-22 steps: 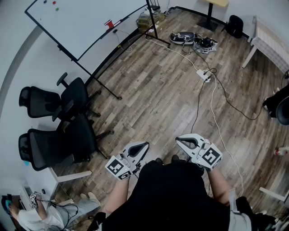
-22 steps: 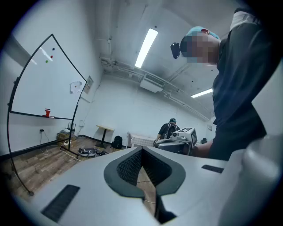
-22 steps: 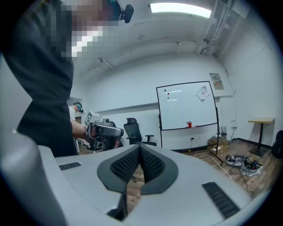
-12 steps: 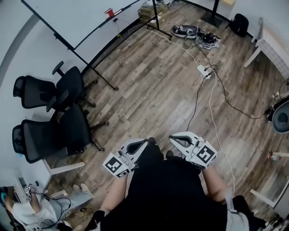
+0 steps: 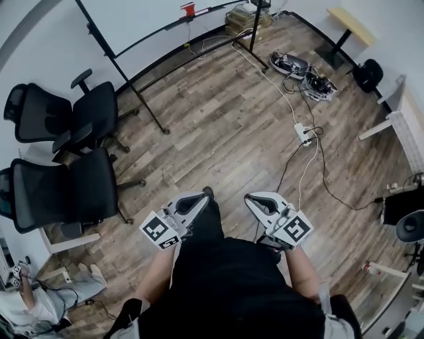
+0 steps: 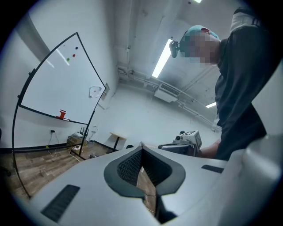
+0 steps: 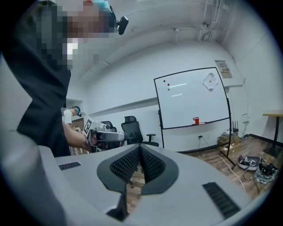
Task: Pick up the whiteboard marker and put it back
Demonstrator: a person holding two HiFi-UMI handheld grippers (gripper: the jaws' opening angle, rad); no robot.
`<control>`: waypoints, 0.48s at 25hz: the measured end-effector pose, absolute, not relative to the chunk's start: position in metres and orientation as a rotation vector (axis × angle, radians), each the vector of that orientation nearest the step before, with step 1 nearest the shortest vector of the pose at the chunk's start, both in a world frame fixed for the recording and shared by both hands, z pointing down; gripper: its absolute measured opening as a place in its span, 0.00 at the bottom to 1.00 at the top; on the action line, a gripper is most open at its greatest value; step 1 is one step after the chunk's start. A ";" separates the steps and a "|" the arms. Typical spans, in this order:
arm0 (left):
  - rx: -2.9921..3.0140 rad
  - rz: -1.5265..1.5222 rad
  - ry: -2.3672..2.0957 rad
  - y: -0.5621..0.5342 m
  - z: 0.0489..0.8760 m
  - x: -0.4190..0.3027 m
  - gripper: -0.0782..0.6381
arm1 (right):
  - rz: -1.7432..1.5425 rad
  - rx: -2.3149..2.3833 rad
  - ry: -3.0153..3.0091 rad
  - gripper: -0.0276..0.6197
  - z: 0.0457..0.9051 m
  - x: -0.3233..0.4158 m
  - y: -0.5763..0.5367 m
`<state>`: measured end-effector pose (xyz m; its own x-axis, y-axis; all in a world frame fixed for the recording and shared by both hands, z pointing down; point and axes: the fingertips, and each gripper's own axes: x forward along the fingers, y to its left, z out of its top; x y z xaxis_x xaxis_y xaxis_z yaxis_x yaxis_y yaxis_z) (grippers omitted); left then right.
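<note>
Currently: approach step. Your left gripper [image 5: 199, 198] and right gripper [image 5: 253, 199], jaws pressed together, empty. Marker not discernible; whiteboard [image 5: 146, 20] well ahead. Next: walk closer, spread jaws.

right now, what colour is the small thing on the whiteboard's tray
Red. The small blocky object on the whiteboard's tray shows best in the right gripper view.

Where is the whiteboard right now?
In the head view, the whiteboard stands at the top, left of centre, beyond the two black chairs across the wood floor.
</note>
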<state>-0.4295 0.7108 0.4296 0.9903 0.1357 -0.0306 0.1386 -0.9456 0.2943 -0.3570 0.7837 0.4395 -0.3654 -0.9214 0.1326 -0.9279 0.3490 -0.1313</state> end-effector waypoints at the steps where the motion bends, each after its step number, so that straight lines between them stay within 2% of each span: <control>1: 2.829 -0.025 0.202 0.690 0.424 -0.420 0.12 | 0.298 1.744 -2.557 0.07 0.434 -0.349 0.761; 7: 2.859 -0.065 0.264 0.578 0.387 -0.366 0.12 | 0.275 1.709 -2.541 0.07 0.401 -0.303 0.634; 12: 2.883 -0.105 0.270 0.511 0.374 -0.340 0.12 | 0.241 1.654 -2.546 0.07 0.391 -0.285 0.571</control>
